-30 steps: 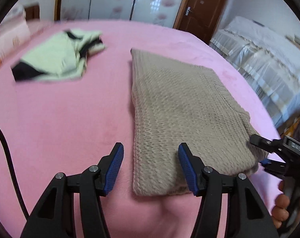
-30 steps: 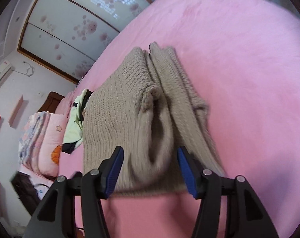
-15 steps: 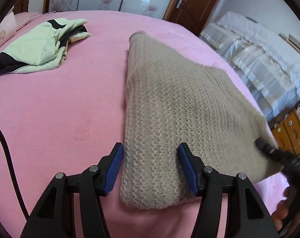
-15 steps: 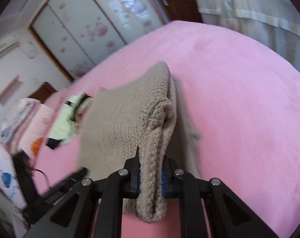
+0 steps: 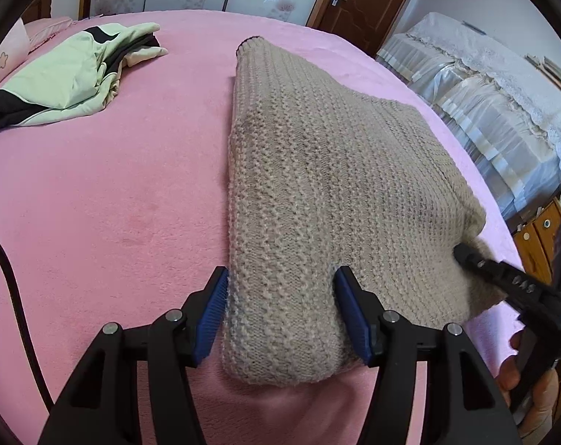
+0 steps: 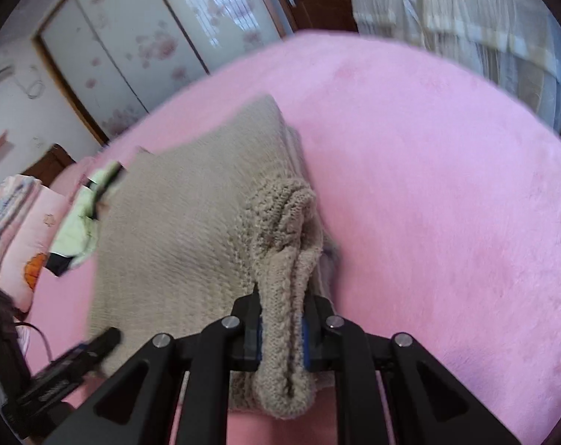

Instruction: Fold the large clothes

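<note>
Sweater: my beige knit sweater (image 5: 317, 193) lies folded on the bed, its near end lifted off the blanket; the far end rests toward the wardrobe side.
Bed: a pink plush blanket (image 5: 95, 204) covers it and carries everything here.
Green garment: a light green and black piece of clothing (image 5: 65, 78) lies crumpled on the far left of the bed, well apart from the sweater.
Left hand-held gripper: my left hand-held gripper (image 5: 280, 315) is spread wide, its blue pads (image 5: 210, 315) on either side of the sweater's near left corner, not pinching it.
Right hand-held gripper: my right hand-held gripper (image 6: 280, 333) is clamped narrow on the bunched near right corner of the sweater (image 6: 191, 230), knit folds squeezed between the jaws and hanging below them.
</note>
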`<state>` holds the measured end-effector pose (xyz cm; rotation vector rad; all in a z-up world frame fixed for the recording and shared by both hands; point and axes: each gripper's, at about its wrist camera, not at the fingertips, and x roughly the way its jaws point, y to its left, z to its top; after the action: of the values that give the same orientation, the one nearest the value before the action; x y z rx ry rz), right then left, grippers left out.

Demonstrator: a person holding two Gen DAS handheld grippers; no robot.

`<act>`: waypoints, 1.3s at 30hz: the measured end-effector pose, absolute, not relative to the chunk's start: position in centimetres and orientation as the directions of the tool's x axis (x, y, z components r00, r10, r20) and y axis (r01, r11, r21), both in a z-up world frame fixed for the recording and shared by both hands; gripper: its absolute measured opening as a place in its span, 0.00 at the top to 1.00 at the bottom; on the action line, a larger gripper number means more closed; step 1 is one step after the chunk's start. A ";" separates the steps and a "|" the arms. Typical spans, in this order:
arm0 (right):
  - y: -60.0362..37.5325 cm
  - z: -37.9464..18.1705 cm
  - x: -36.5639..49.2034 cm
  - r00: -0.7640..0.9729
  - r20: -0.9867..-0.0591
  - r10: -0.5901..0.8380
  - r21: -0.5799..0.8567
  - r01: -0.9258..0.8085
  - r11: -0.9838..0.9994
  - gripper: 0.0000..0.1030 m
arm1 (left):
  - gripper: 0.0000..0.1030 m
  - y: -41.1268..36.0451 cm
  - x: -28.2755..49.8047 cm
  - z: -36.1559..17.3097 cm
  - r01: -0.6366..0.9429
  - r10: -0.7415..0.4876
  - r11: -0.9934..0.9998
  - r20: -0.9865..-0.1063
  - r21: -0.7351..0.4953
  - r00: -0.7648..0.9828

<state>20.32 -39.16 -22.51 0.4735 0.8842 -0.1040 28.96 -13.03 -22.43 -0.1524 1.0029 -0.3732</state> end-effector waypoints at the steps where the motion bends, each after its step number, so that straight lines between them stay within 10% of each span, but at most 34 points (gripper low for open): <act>1: -39.2 -22.6 20.2 0.630 -0.767 0.116 0.357 0.270 0.894 0.86 | 0.45 -13.2 29.0 -22.2 0.240 -0.366 0.929 -0.800 -0.282 0.476; 11: -40.2 -14.7 19.6 0.669 -0.733 0.125 0.309 0.163 0.937 0.49 | 0.45 -11.9 32.1 -15.4 0.378 -0.377 0.899 -0.826 -0.219 0.419; 25: -43.0 -18.5 38.5 0.533 -0.839 0.105 0.260 0.225 0.939 0.47 | 0.44 -17.5 48.8 -16.2 0.366 -0.273 0.922 -0.881 -0.124 0.388; 27: -43.6 -19.8 39.7 0.512 -0.844 0.161 0.314 0.228 0.922 0.72 | 0.44 -18.0 49.7 -16.7 0.363 -0.253 0.926 -0.881 -0.102 0.399; 30: -43.9 -19.8 39.7 0.535 -0.840 0.087 0.254 0.246 0.935 0.78 | 0.41 -18.9 50.3 -18.4 0.374 -0.161 0.927 -0.891 0.010 0.424; 39: -46.3 -20.0 37.1 0.536 -0.831 0.149 0.368 0.328 0.870 0.52 | 0.38 -17.2 49.4 -17.9 0.344 -0.189 0.938 -0.882 -0.033 0.431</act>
<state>37.13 -46.28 -20.00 0.5264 1.0116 -0.1127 49.43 -17.19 -17.90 0.1611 1.0761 -0.3344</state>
